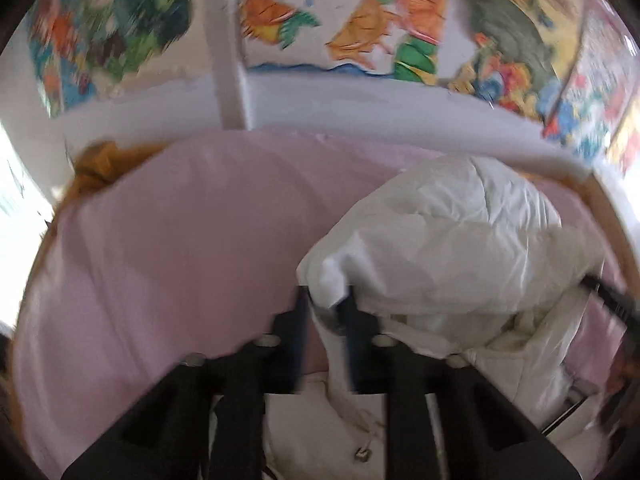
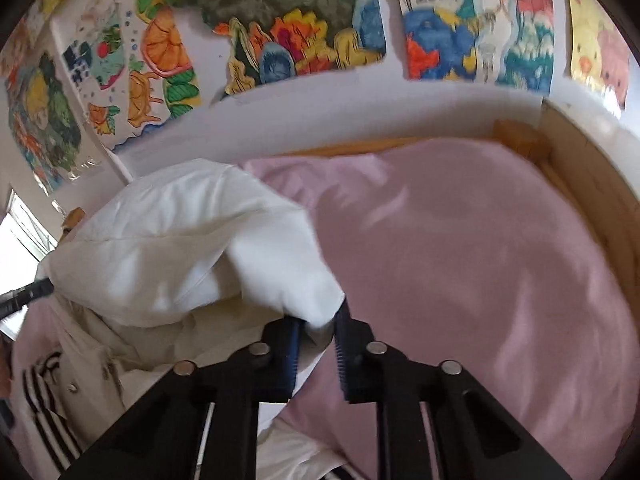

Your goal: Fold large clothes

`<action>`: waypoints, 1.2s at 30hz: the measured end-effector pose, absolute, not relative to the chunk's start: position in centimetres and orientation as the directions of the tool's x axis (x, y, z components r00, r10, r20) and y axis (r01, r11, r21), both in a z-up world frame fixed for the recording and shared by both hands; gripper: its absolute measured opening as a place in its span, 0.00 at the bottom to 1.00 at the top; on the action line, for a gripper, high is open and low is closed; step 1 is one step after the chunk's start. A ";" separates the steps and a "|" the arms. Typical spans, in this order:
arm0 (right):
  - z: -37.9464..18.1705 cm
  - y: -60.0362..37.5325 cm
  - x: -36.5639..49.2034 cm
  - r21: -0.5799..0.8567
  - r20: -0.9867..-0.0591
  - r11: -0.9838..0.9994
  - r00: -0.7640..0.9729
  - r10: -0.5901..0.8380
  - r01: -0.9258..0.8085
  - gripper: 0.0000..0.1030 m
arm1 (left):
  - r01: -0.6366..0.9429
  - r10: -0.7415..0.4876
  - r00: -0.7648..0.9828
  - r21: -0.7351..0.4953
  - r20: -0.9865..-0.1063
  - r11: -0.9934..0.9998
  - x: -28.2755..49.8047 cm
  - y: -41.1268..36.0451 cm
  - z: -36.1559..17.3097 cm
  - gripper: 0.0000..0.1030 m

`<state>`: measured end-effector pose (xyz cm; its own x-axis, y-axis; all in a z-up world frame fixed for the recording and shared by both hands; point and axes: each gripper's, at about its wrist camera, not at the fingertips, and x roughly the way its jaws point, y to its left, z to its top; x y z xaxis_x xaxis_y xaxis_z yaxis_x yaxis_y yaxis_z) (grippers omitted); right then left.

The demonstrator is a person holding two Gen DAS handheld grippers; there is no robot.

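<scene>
so the pink bedsheet (image 2: 460,260) filled the bed; the white padded jacket (image 1: 460,232) was lifted over it, strung lengthwise between both hands, each equally near an end; left gripper (image 1: 326,304) pinched one corner, right gripper (image 2: 320,320) pinched the other, jaws pressed on fabric; wall drawings (image 2: 440,20) showed blurred lettering, unreadable; no garment label visible.
</scene>
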<state>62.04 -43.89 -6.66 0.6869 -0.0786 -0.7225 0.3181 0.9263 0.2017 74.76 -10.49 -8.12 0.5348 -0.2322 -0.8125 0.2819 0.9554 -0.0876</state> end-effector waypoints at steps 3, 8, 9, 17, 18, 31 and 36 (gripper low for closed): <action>-5.7 -43.5 60.1 0.190 -0.662 0.940 0.744 -0.090 0.283 0.09 | 0.222 -0.279 0.529 -0.187 -0.802 0.957 75.4 -8.4 -9.0 0.08; -9.1 -44.6 58.7 0.205 -0.674 0.934 0.734 -0.083 0.293 0.09 | 0.187 -0.292 0.496 -0.228 -0.817 0.955 76.0 -7.7 -11.7 0.08; -10.0 -44.7 59.1 0.209 -0.691 0.931 0.719 -0.077 0.301 0.09 | 0.180 -0.279 0.483 -0.218 -0.830 0.959 76.4 -8.0 -12.3 0.08; -10.7 -44.7 59.9 0.168 -0.746 0.944 0.663 -0.068 0.285 0.16 | 0.152 -0.267 0.448 -0.221 -0.853 0.963 77.3 -7.8 -12.1 0.13; -10.3 -44.6 59.6 0.160 -0.748 0.950 0.661 -0.061 0.269 0.19 | 0.177 -0.280 0.456 -0.222 -0.845 0.959 76.9 -7.6 -11.2 0.16; -3.2 -44.8 63.0 0.315 -0.683 0.945 0.712 0.162 0.087 0.82 | 0.408 -0.453 0.503 -0.259 -0.736 0.875 72.0 -9.7 -5.7 0.66; -5.0 -42.6 69.9 0.395 -0.740 0.906 0.637 0.214 0.155 0.82 | 0.395 -0.365 0.415 -0.197 -0.833 0.898 74.4 -14.1 -10.0 0.66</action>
